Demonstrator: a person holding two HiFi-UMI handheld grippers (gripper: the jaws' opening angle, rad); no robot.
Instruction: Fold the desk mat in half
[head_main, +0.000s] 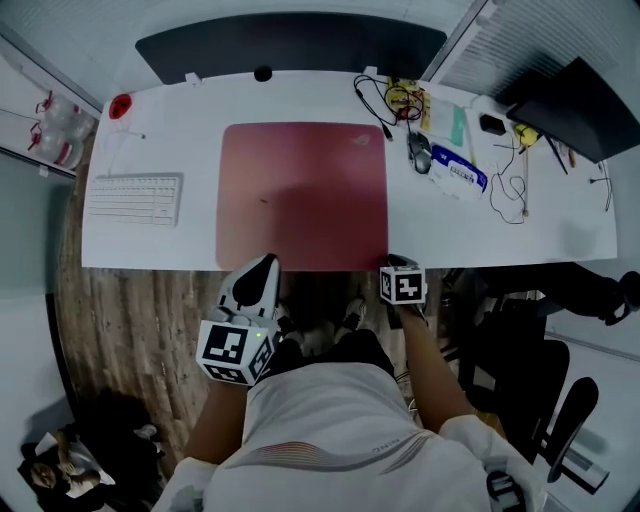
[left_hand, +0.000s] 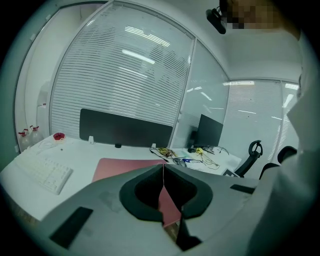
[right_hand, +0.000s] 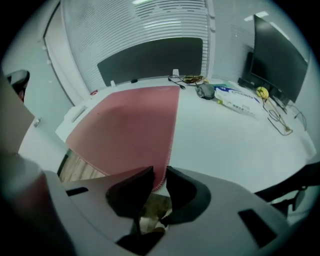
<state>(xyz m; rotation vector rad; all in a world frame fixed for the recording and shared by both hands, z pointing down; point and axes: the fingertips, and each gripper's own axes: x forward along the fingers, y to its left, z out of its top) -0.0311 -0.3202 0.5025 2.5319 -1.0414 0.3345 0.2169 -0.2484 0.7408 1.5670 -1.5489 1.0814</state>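
A rectangular desk mat (head_main: 303, 195), dusky pink with rounded corners and a smooth matte face, lay flat in the middle of the white tabletop (head_main: 200, 140). Its near edge ran level with the tabletop's near edge at mid-frame in the head view. In the right gripper view a fine stitched border ran down the mat's right side. The left tool (head_main: 268, 264), glossy white with dark padded jaws, sat at the mat's near edge, left of centre. Its jaws were closed tip to tip, with nothing seen pinched between them. The right tool (head_main: 392, 264) stood at the mat's near right corner, its jaws parted by a narrow gap that held the corner's tip. A flat white keyboard (head_main: 133, 198) lay at the left, well apart from the mat. A dark rounded mouse (head_main: 419, 150) and tangled black cables (head_main: 385, 100) sat at upper right.
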